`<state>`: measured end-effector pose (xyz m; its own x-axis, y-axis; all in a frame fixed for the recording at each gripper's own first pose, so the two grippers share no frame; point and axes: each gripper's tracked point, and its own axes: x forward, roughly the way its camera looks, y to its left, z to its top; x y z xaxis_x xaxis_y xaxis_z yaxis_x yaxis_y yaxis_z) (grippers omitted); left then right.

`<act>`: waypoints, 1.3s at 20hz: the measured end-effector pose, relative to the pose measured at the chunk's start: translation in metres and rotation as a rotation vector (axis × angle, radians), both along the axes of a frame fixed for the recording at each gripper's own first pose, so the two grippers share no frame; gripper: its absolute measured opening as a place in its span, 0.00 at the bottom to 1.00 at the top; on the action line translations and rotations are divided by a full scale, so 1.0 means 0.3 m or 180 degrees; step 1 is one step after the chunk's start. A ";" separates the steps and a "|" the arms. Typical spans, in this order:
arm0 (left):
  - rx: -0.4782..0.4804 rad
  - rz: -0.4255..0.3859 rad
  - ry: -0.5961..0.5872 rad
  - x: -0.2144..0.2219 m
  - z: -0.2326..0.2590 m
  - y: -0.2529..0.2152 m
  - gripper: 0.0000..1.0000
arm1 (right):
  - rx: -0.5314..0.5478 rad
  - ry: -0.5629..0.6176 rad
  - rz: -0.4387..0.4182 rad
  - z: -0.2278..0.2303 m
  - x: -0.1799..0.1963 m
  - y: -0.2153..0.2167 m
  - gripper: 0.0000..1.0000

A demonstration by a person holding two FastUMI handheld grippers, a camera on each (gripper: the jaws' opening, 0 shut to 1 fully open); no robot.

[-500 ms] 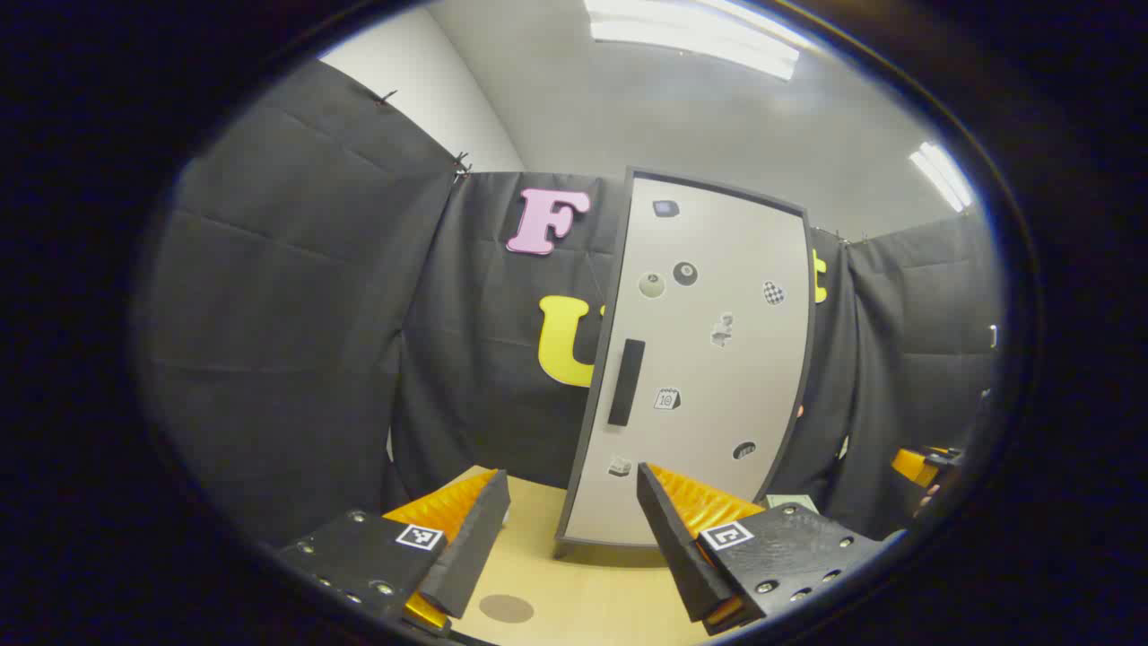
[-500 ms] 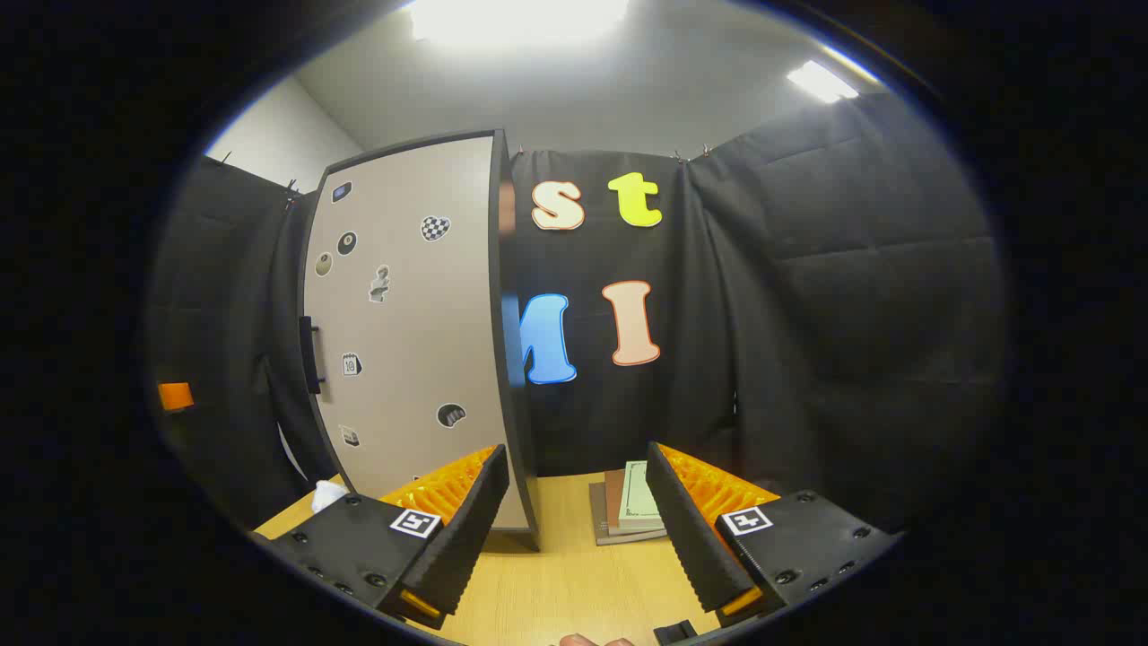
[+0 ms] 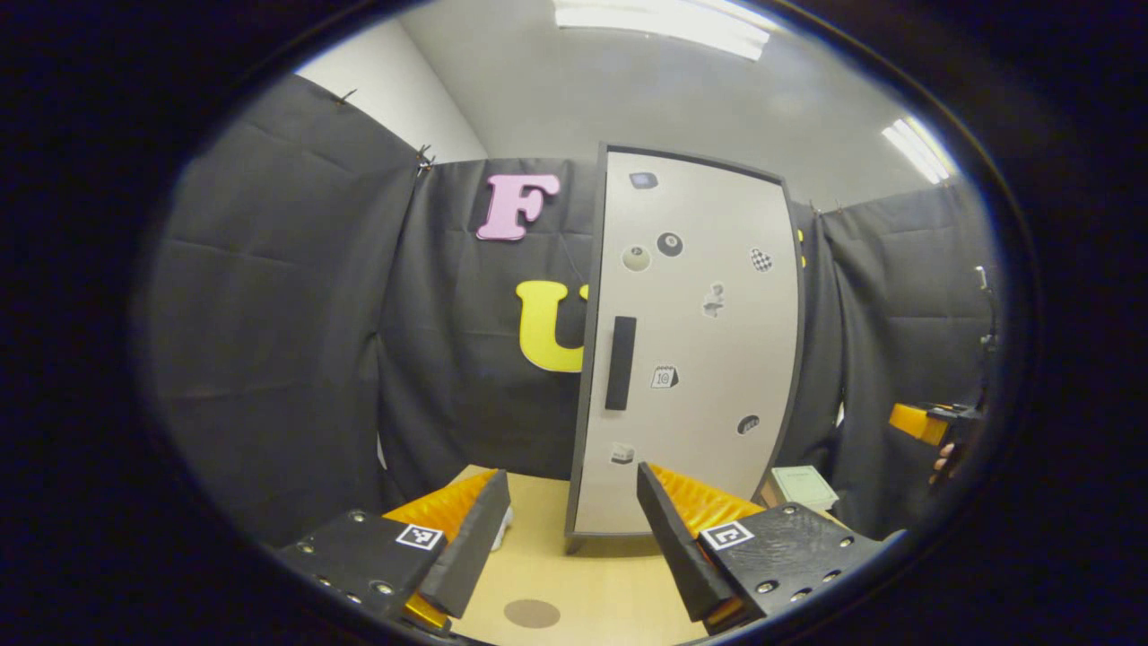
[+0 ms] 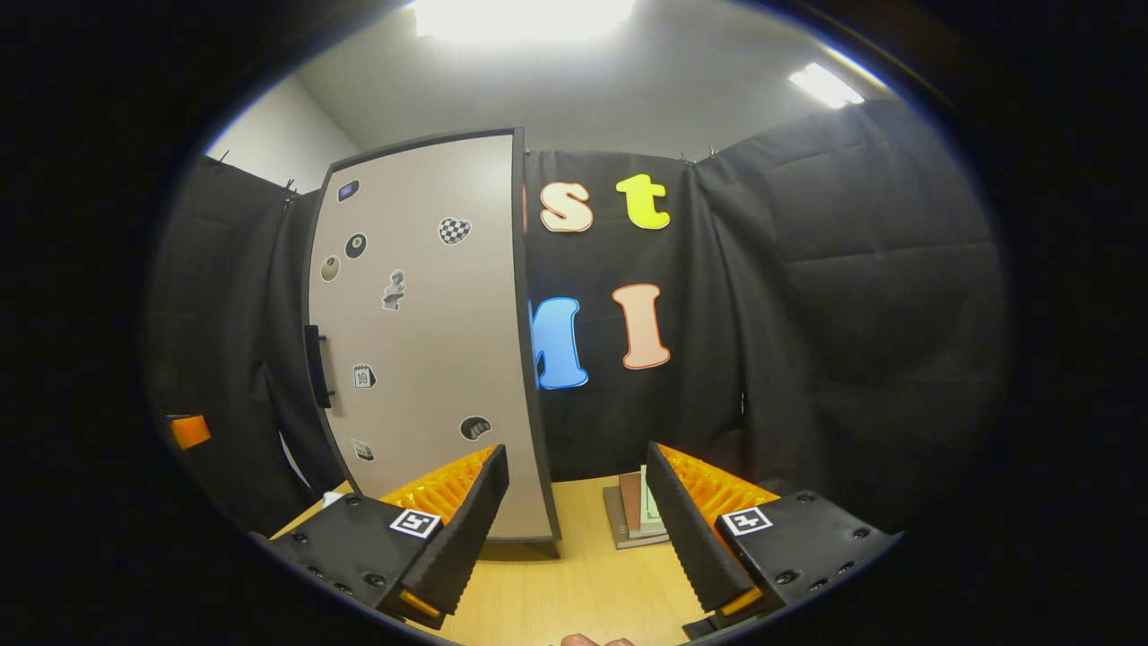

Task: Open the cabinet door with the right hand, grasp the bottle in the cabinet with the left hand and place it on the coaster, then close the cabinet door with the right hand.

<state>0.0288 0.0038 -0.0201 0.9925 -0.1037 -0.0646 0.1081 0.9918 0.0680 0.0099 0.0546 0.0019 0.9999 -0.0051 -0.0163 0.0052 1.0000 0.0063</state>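
Door (image 3: 691, 350) shut, so the bottle is hidden and step one is unstarted. Handle (image 3: 620, 362) sits on its left edge. Right gripper (image 4: 574, 529), fingers spread, must reach it; left gripper (image 3: 569, 538), also spread, waits above the coaster (image 3: 532, 614).

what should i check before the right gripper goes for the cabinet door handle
1. Cabinet door shut, ready to be pulled: ok.
2. Handle in sight and unblocked: ok.
3. Right gripper open and holding nothing: ok.
4. Left gripper open, ready for the bottle: ok.
5. Coaster on the table bare: ok.
6. Bottle inside the cabinet: cannot tell, the door hides it.
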 end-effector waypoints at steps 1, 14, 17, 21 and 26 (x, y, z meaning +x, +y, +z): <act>0.0032 -0.0022 0.0017 0.001 -0.009 0.008 0.87 | -0.0033 -0.0006 0.0015 0.000 0.003 0.019 0.98; 0.0011 -0.0096 0.0059 0.008 -0.083 0.116 0.87 | -0.0082 0.0104 0.0121 -0.027 0.053 0.175 0.98; -0.0001 -0.0048 0.0110 0.001 -0.115 0.145 0.87 | -0.0086 0.0103 0.0194 -0.006 0.073 0.208 0.98; -0.0078 -0.0025 0.0102 -0.004 -0.123 0.171 0.87 | -0.0062 0.0024 0.0297 0.069 0.121 0.278 0.98; -0.0072 0.0032 0.0114 -0.002 -0.127 0.221 0.88 | -0.0107 -0.0175 0.0459 0.192 0.201 0.409 0.98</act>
